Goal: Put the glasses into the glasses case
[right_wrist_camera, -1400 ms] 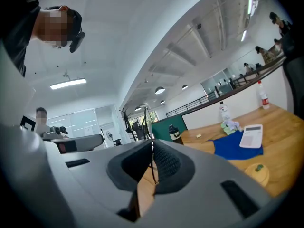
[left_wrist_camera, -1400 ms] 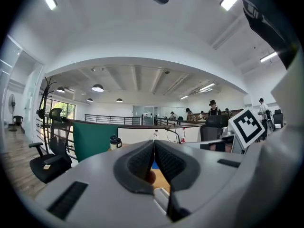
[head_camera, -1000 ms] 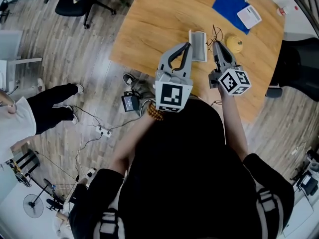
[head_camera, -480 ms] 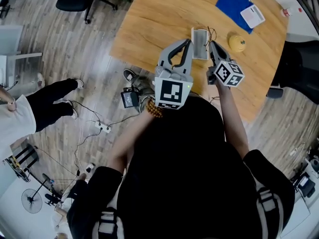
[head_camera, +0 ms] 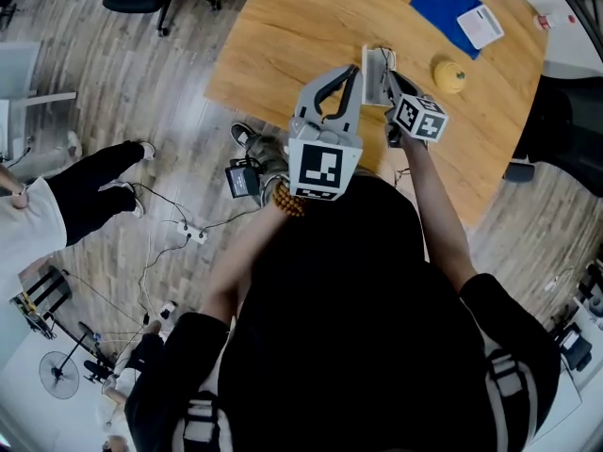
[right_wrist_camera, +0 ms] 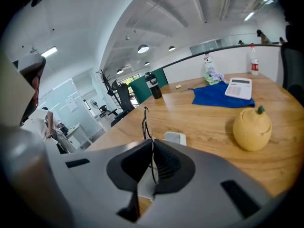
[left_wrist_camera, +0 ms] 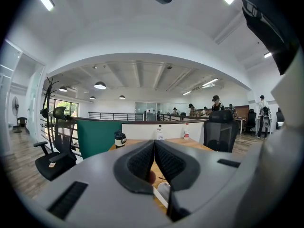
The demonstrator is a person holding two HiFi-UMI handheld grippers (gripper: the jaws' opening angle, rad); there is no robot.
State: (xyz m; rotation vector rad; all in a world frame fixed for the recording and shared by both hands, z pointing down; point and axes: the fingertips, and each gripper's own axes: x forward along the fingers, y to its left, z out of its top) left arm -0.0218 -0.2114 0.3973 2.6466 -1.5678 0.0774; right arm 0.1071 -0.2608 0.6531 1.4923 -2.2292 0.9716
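In the right gripper view, my right gripper (right_wrist_camera: 152,145) is shut on thin black wire glasses (right_wrist_camera: 144,124), whose frame sticks up past the jaw tips. Just beyond them lies the open pale grey glasses case (right_wrist_camera: 175,137) on the wooden table (right_wrist_camera: 199,118). The head view puts the right gripper (head_camera: 387,72) over the case (head_camera: 375,88), tilted downward. My left gripper (head_camera: 355,71) hovers level at the case's left side. Its pads meet at the tips (left_wrist_camera: 154,144) with nothing gripped.
A yellow fruit-shaped object (head_camera: 449,76) sits right of the case. A blue cloth (head_camera: 445,9) with a white calculator (head_camera: 482,26) lies at the table's far side. A black bottle (right_wrist_camera: 152,85) stands at the far edge. Cables and office chairs are on the floor to the left.
My right gripper has dropped and shifted left with the glasses, from beside the yellow object to over the case. The left gripper has stayed put.
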